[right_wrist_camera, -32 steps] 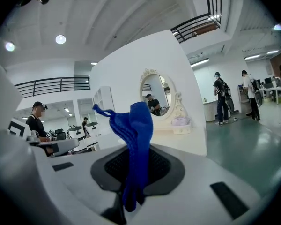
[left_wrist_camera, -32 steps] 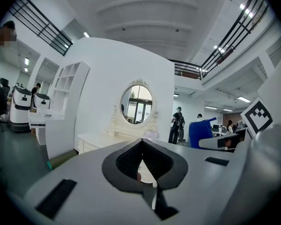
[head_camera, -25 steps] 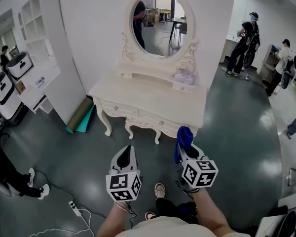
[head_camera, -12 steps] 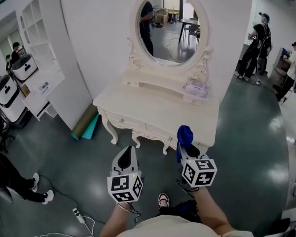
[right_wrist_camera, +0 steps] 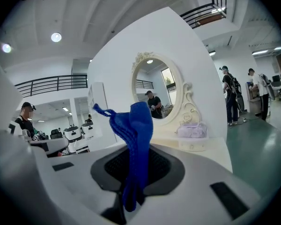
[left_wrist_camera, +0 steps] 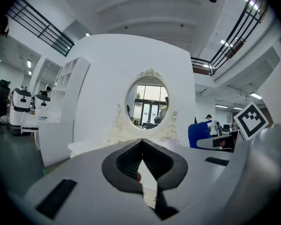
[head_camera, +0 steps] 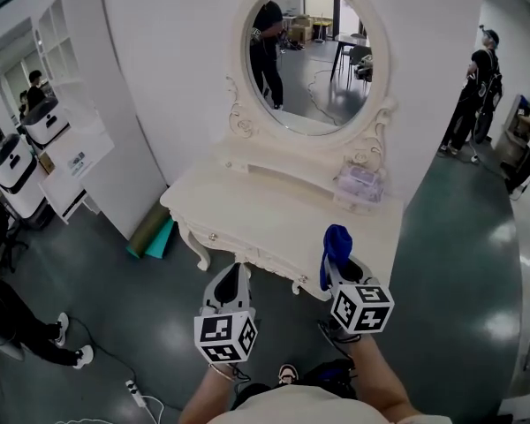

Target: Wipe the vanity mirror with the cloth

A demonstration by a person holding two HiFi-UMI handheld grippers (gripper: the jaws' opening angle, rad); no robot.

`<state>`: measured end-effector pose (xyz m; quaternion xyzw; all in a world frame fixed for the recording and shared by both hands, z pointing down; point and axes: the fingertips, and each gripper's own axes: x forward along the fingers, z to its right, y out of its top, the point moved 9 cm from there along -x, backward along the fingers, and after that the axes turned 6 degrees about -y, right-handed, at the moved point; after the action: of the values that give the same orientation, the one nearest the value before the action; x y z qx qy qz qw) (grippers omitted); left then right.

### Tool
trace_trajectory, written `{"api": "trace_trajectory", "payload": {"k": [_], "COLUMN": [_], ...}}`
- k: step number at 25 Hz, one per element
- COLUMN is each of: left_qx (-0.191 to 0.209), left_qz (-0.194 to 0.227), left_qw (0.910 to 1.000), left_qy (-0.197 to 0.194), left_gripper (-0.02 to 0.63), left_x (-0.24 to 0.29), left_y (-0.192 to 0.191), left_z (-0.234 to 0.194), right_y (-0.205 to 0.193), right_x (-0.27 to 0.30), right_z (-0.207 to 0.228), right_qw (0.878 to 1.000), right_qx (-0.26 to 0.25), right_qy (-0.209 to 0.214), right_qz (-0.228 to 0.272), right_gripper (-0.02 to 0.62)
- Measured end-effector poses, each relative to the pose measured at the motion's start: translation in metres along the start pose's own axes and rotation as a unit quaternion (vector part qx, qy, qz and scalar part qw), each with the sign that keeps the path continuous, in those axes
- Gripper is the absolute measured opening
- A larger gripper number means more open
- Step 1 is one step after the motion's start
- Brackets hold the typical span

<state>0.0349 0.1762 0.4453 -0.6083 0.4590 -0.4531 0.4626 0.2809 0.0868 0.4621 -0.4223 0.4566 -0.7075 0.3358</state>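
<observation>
Pinching the blue cloth (head_camera: 335, 244) by its bunched lower end in the jaws of my right gripper (head_camera: 337, 268), well short of the vanity mirror (head_camera: 314, 60) above the counter (head_camera: 274, 223), I judge it soft, light and floppy, best held bunched, while my left gripper (head_camera: 232, 272) has its jaws closed together, empty.

vanity mirror (head_camera: 311, 56) 12 o'clock, behind tabletop (head_camera: 265, 210) | pouch (head_camera: 362, 184) on tabletop, 1 o'clock | cloth (head_camera: 336, 241) in right claw (head_camera: 338, 265) | left claw (head_camera: 231, 272) at its 9 o'clock
</observation>
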Motion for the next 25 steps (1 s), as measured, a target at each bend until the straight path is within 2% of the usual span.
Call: {"api": "trace_trajectory", "payload": {"k": [5, 9, 17, 22, 25], "left_qx": [0.002, -0.012, -0.008, 0.014, 0.014], "left_qz": [-0.015, -0.020, -0.018, -0.005, -0.001], "left_qw": [0.9998, 0.9997, 0.9994, 0.9979, 0.9964], "left_qy": [0.008, 0.007, -0.030, -0.063, -0.083], "left_gripper": [0.006, 0.006, 0.006, 0.006, 0.005], "left_x": [0.028, 0.052, 0.107, 0.141, 0.165], "left_y": [-0.002, -0.005, -0.003, 0.026, 0.040], "left_z": [-0.006, -0.015, -0.046, -0.079, -0.102], "right_y": [0.005, 0.002, 0.007, 0.021, 0.034], "right_x": [0.028, 0.045, 0.085, 0.118, 0.140], "right_z": [0.011, 0.022, 0.023, 0.002, -0.013], "right_qw": [1.000, 1.000, 0.999, 0.999, 0.998], "right_qx": [0.004, 0.006, 0.007, 0.011, 0.014], "right_qy": [0.008, 0.002, -0.028, -0.047, -0.062], "right_qz": [-0.008, -0.023, -0.022, -0.021, -0.013], "right_gripper": [0.066, 0.066, 0.066, 0.066, 0.066]}}
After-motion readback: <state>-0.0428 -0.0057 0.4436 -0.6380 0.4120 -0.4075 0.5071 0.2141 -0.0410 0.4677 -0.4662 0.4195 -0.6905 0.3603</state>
